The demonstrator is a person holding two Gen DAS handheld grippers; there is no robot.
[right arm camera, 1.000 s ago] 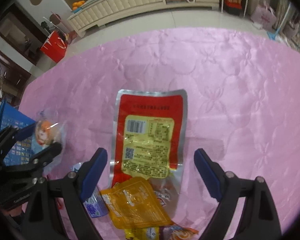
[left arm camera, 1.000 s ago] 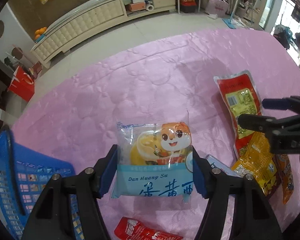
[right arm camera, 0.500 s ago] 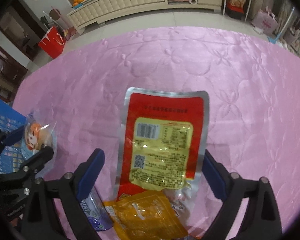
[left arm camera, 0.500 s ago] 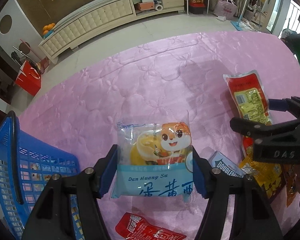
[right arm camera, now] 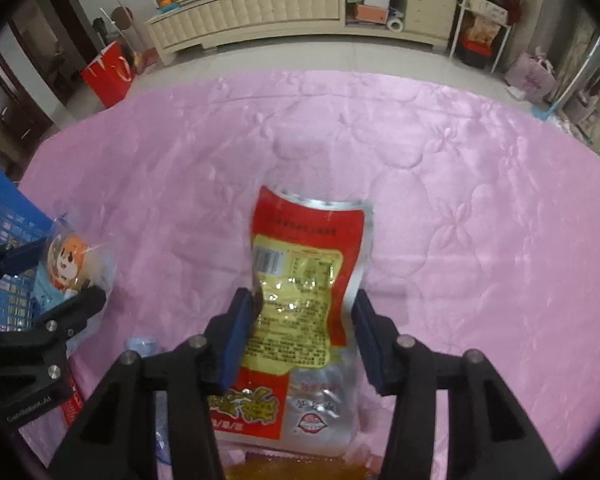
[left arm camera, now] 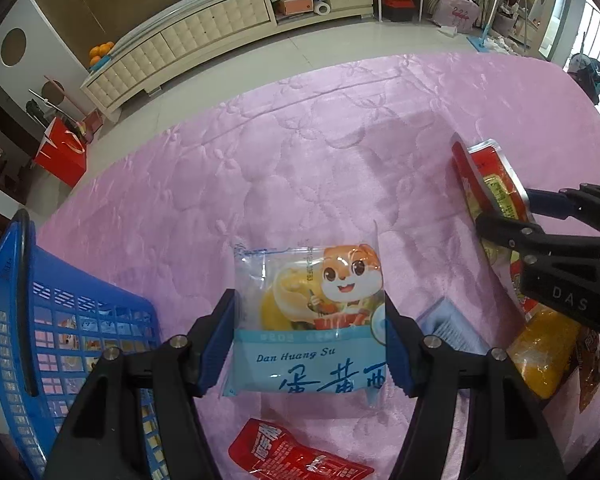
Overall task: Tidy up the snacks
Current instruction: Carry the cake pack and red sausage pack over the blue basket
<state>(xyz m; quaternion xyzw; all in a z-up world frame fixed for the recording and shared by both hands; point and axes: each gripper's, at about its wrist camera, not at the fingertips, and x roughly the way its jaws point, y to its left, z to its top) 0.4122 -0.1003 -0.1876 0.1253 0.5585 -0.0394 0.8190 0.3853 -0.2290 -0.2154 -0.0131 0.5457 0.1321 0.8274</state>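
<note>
Since a second ago my right gripper (right arm camera: 304, 332) is closing around the red foil pouch (right arm camera: 308, 280), buckling it between the jaws; it's light, slippery, best pinched mid-body. Left gripper (left arm camera: 310, 344) clamps the pastry packet (left arm camera: 308, 312).

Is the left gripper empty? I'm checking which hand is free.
No: the left gripper holds the Dan Huang Su pastry packet, its blue pads pressing both of the packet's side edges.
</note>
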